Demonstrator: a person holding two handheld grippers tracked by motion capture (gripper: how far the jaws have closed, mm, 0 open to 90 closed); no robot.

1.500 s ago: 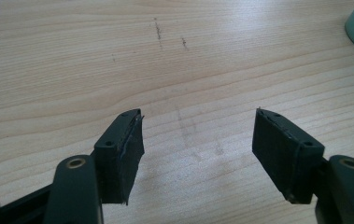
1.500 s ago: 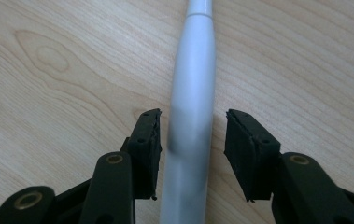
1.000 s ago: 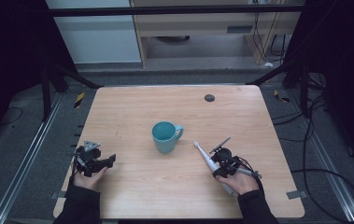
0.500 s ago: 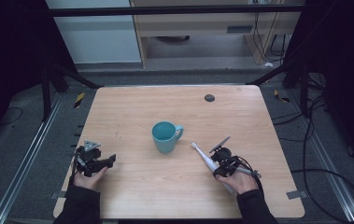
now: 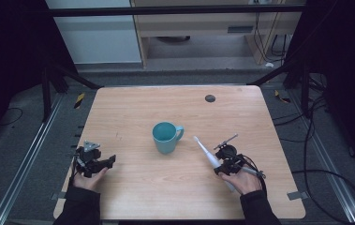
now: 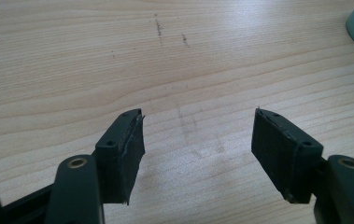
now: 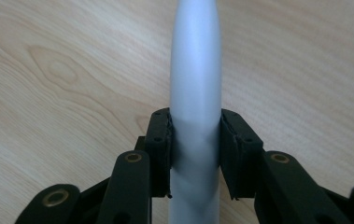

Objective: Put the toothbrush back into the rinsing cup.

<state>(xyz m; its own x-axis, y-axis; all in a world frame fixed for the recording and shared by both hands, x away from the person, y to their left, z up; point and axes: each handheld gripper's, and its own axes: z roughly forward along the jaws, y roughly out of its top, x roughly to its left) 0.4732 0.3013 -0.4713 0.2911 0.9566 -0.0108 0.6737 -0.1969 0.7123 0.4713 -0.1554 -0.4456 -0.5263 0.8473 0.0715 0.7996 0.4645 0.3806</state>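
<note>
My right gripper (image 7: 195,154) has just closed its jaws, pinching a white, smooth, tapered electric toothbrush (image 5: 206,153), its head angled toward the teal mug (image 5: 166,137); my left gripper (image 6: 197,144) is spread.

The table (image 5: 133,112) is pale wood with fine brown grain lines, a darker oval knot in the right gripper view, a few faint dark scuffs, and one small dark round spot (image 5: 210,98) near its far edge. The mug (image 5: 166,137) is plain teal, and the toothbrush (image 7: 195,84) is white to pale grey, unpatterned. Both grippers, left (image 6: 198,144) and right (image 7: 195,154), are matt black with small brass-coloured rivets.
</note>
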